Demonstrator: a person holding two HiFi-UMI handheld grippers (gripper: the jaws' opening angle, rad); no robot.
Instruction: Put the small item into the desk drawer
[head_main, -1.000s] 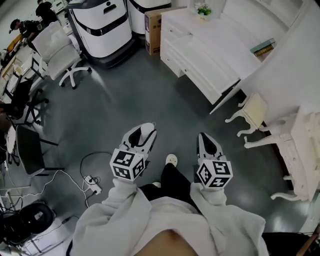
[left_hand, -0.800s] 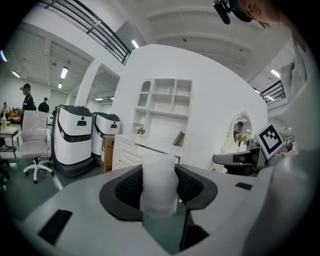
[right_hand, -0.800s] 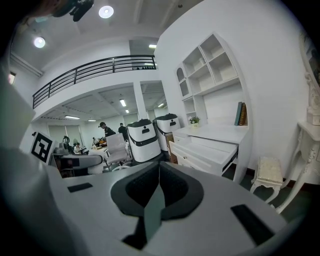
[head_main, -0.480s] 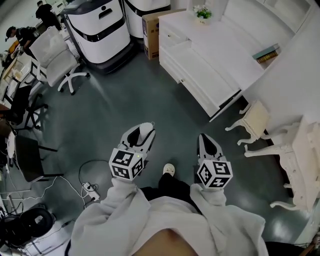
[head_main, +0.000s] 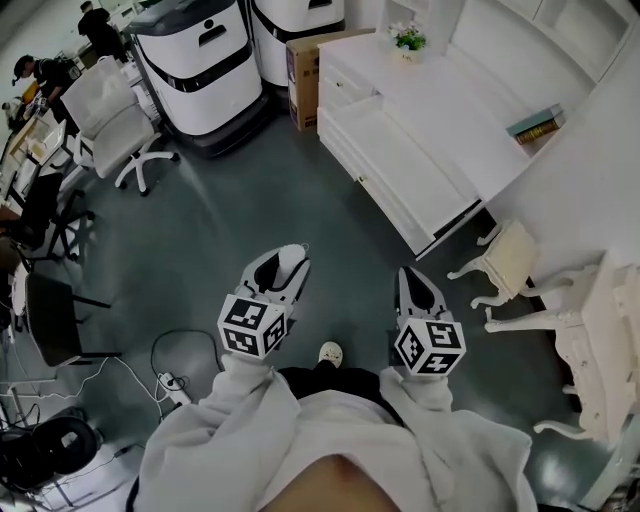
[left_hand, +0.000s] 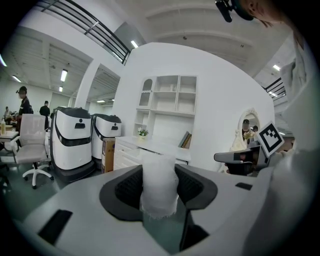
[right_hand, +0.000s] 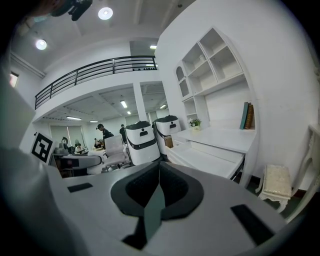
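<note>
White item (left_hand: 159, 185) in the left hand-held gripper (left_hand: 160, 172): too blurred to identify. Right of the right hand-held gripper (head_main: 415, 280), a white table (head_main: 608, 310) runs off-frame.

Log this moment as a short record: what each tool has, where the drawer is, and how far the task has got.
left tool: closed on a small white item
right tool: jaws together, nothing between them
desk drawer: looks pulled out of the white desk, some way ahead of both tools
task stage: item in the left tool, not yet in the drawer
</note>
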